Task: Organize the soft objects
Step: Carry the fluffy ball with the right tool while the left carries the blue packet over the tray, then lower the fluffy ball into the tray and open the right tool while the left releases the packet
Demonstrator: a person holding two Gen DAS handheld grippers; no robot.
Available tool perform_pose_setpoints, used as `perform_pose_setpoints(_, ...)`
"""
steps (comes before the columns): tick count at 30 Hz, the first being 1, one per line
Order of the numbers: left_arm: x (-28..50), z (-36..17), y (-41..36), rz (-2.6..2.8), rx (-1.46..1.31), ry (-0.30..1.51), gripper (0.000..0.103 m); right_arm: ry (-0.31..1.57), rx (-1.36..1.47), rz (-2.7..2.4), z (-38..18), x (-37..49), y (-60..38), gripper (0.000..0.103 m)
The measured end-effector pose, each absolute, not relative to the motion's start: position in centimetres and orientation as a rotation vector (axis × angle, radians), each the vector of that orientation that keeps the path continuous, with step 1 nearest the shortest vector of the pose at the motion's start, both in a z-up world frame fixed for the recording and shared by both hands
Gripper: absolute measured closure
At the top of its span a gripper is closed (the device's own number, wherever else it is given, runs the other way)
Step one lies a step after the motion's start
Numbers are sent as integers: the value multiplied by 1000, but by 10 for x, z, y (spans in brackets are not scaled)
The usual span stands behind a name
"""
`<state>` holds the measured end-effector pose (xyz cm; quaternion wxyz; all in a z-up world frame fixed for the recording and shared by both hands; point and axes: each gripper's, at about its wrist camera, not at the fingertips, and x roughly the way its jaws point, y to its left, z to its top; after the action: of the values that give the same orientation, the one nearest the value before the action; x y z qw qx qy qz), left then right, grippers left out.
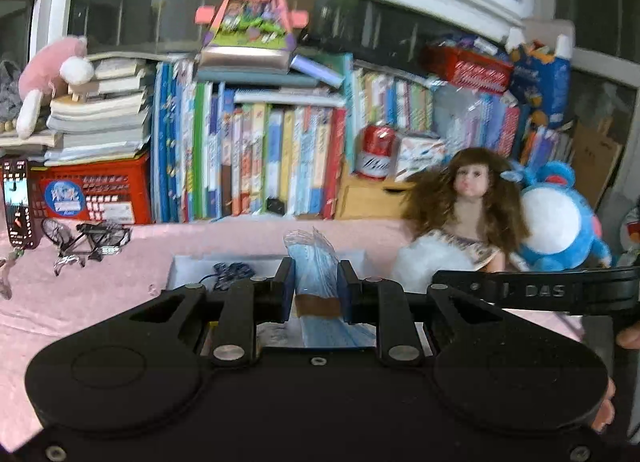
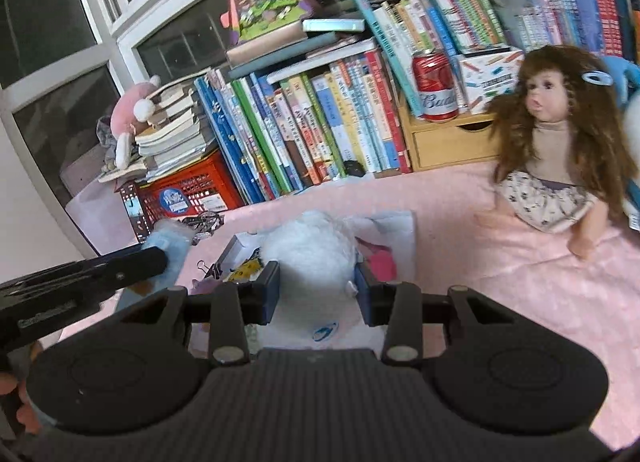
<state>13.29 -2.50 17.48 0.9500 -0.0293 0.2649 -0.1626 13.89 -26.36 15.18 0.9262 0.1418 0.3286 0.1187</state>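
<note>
Right gripper (image 2: 316, 292): fingers clamped on white fluffy toy (image 2: 312, 250), held above near middle of pink tablecloth (image 2: 500, 282).
Left gripper (image 1: 313, 286): fingers pinched on blue packet (image 1: 314, 262) in clear wrap, over white box (image 1: 184, 266).
Doll (image 1: 468, 202): sits at back right of cloth, brown hair.
Blue plush (image 1: 556, 218): just beside doll, far right.
Red can (image 2: 435, 87): on wooden drawer box (image 2: 448, 142), back edge.

Legible text: white script "Bud…" on the red can (image 2: 435, 87), which stands on the wooden drawer box (image 2: 452, 142); embossed letters "DAS" on the black gripper arm (image 1: 540, 289). Book spines beside the can are unreadable
</note>
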Motion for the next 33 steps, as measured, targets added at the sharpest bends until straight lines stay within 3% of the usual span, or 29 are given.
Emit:
perform_pose_setpoints(5, 178, 160, -14, -356, -58, 659, 82, 714, 256, 240, 146, 163, -242, 59)
perform_pose_setpoints(21, 290, 99, -19, -278, -28, 799, 82, 840, 177, 194, 106, 260, -194, 59)
perform_pose_setpoints(33, 312, 78, -16, -248, -24, 857, 81, 909, 172, 190, 73, 282, -185, 59)
